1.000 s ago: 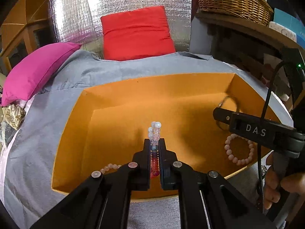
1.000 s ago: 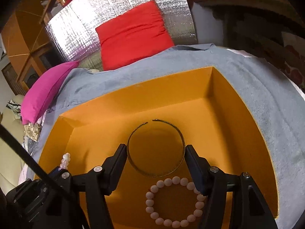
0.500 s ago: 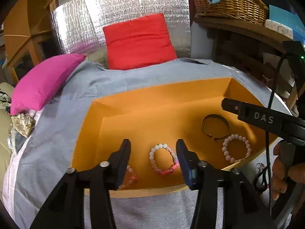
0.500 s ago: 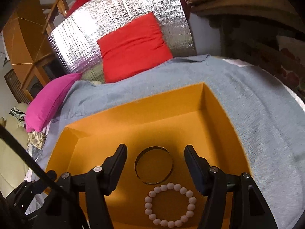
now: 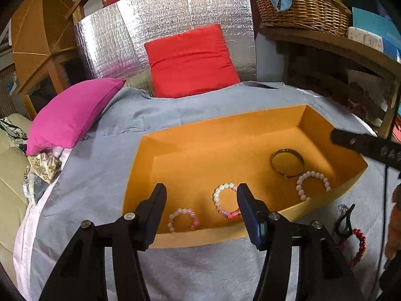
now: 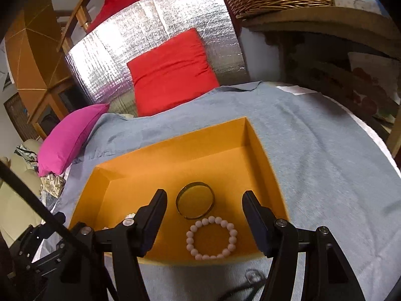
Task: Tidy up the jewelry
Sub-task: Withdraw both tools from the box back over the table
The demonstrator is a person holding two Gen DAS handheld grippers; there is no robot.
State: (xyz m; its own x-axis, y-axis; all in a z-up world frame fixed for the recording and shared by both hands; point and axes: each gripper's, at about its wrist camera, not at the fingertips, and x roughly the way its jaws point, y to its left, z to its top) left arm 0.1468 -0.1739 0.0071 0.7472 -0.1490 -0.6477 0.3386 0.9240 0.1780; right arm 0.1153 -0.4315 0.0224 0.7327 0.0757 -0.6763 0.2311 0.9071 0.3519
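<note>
An orange tray (image 5: 225,128) (image 6: 173,145) lies on a grey cloth. In it lie a pink bead bracelet (image 5: 183,219), a white and pink bead bracelet (image 5: 225,200), a metal bangle (image 5: 287,163) (image 6: 195,199) and a pale bead bracelet (image 5: 313,185) (image 6: 211,238). My left gripper (image 5: 201,208) is open and empty above the tray's near edge. My right gripper (image 6: 204,215) is open and empty above the tray's near right part. A red bead bracelet (image 5: 356,247) and a black clip (image 5: 344,219) lie on the cloth outside the tray.
A red cushion (image 5: 190,60) and a magenta cushion (image 5: 72,115) lie at the back, before a silver foil panel (image 5: 170,17). A wicker basket (image 5: 303,5) stands on a wooden shelf at the right. The grey cloth (image 6: 325,170) extends right of the tray.
My left gripper opened and let the white and pink bracelet down into the tray, then drew back and up. My right gripper drew back from the bangle, staying open.
</note>
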